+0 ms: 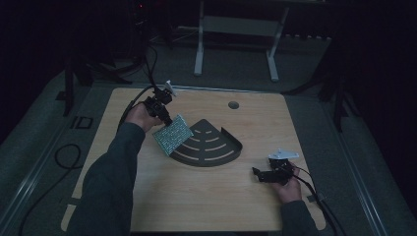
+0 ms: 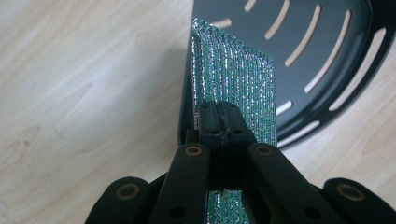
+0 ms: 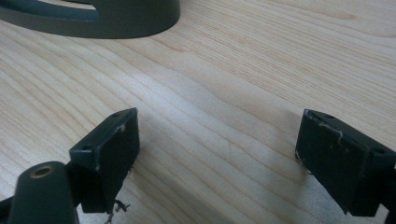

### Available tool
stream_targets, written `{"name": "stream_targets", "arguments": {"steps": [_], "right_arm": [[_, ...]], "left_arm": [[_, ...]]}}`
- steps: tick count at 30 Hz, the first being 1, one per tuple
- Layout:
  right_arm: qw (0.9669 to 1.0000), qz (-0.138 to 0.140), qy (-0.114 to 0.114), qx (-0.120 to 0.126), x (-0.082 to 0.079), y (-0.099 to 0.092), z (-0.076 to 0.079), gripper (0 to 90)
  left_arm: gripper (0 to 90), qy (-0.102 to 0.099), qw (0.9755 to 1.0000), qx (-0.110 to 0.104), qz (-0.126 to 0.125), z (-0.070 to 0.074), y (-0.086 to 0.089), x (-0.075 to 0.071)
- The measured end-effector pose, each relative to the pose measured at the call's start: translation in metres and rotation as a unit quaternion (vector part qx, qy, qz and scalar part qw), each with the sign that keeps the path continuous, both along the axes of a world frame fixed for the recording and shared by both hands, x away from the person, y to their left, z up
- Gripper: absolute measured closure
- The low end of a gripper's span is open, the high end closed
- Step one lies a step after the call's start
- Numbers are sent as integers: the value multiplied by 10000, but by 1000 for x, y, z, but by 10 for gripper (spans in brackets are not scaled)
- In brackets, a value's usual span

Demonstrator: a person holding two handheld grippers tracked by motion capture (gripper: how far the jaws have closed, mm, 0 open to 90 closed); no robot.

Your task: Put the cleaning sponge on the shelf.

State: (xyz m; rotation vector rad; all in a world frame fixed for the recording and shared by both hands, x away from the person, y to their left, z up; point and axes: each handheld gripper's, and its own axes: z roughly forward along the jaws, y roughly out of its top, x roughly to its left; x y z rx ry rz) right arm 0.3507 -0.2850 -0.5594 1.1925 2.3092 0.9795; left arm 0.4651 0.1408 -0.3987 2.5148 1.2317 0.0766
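The left hand-held gripper (image 1: 164,115) has its jaws clamped tight on a glittery green sheet (image 1: 172,134), pinching it at one edge. In the high view the sheet hangs off the jaws and runs from the gripper toward the person's side and a little rightward, tilted, with its far corner over the left rim of the dark slotted tray (image 1: 216,160). Whether that corner touches the tray is hard to say from up here; the light is dim.

In the left gripper view the sheet (image 2: 233,79) stands nearly edge-on, its long axis running straight out from the pinched jaws, its ribbed sparkling face turned to the right. The left hand-held gripper (image 2: 219,121) covers the near end of it, and a little strip of green shows again between the arms at the bottom edge. Beyond it lies the tray (image 2: 327,70), cut off at the top and right of the picture, with the worktop (image 2: 84,93) showing pale through its curved slots.

The right hand-held gripper (image 1: 256,173) rests low on the worktop (image 1: 206,206), well apart from the tray, pointing left. In its own view the right hand-held gripper (image 3: 217,158) has jaws standing wide apart with bare wood grain between them, and a curved piece of the tray (image 3: 116,21) shows at the top left.
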Motion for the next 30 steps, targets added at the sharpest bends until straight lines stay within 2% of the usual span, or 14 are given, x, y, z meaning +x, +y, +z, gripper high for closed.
{"name": "stream_targets", "arguments": {"steps": [10,22,30], "right_arm": [[10000,-1,1,3,0,0,0,132],[10000,3,-1,-1,0,0,0,132],[10000,5,0,-3,0,0,0,132]], "left_arm": [[900,-11,10000,81,17,-9,-14,10],[900,-55,10000,81,-5,-17,-28,18],[900,-71,9999,109,16,-22,-33,24]]}}
